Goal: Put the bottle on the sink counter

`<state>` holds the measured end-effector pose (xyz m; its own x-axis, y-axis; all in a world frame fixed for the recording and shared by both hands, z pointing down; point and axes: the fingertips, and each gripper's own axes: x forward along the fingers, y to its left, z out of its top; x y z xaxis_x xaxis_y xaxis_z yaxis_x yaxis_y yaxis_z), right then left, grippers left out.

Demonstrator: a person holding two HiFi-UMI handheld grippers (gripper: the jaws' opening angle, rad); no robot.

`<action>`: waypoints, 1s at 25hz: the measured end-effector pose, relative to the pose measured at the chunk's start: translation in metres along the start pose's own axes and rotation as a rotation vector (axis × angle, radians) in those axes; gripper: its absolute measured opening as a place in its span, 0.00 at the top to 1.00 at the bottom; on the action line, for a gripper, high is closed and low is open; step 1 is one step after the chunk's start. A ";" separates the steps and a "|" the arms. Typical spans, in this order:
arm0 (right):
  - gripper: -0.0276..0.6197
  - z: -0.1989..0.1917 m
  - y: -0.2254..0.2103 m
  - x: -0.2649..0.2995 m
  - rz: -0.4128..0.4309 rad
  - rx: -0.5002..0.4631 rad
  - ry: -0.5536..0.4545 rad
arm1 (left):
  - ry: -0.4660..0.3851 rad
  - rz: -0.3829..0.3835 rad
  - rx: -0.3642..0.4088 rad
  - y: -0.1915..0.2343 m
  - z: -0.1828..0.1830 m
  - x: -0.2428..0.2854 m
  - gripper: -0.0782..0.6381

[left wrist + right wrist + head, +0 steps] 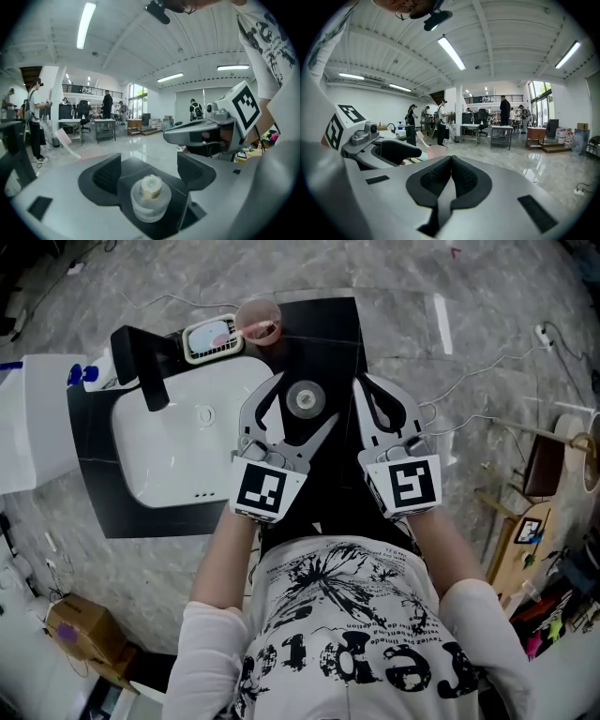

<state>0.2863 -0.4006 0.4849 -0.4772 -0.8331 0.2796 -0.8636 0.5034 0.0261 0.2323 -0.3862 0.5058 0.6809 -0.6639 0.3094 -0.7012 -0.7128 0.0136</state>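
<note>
Small clear bottle (305, 397) with a pale cap stood upright on the black bench (328, 334), just right of the white sink (187, 456) and on my side of the pink cup (258, 320). Judged from that, placement looked done.

Handling, my guess:
- Looked like thin clear plastic, so light and easy to tip with a nudge.
- Walls looked smooth, so probably slippery under the pads, and may give a little if squeezed hard.
- Couldn't tell if anything was inside.
- Best hold is across the round body below the cap, pads on opposite sides. The cap is too narrow and would let it swing.

Left gripper (149, 168) was spread wide with the bottle between its jaws. In the left gripper view both dark pads stood clear of the bottle's sides, so nothing was held.

Right gripper (451, 161) had its jaws closed together and was empty, with only open floor beyond them.

Pose: both grippers were side by side in front of my chest, pointing away from me over the bench and tipped slightly down. The marker cubes faced back toward me and the forearms ran roughly parallel. The left sat over the bottle spot, and the right was just beside it, near the bench's right edge.
</note>
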 end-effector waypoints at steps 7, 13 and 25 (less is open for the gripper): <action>0.93 0.039 0.040 -0.024 -0.027 -0.007 -0.047 | -0.158 0.098 -0.067 0.023 0.040 -0.069 0.71; 0.93 0.073 0.080 -0.047 -0.046 -0.001 -0.075 | -0.185 0.110 -0.023 0.029 0.061 -0.137 0.87; 0.93 0.151 0.234 -0.089 -0.004 -0.043 -0.190 | -0.329 0.217 0.011 0.066 0.117 -0.340 0.87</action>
<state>0.1022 -0.2431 0.3211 -0.4990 -0.8616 0.0931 -0.8600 0.5056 0.0687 -0.0208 -0.2346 0.2900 0.5500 -0.8350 -0.0175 -0.8350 -0.5495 -0.0291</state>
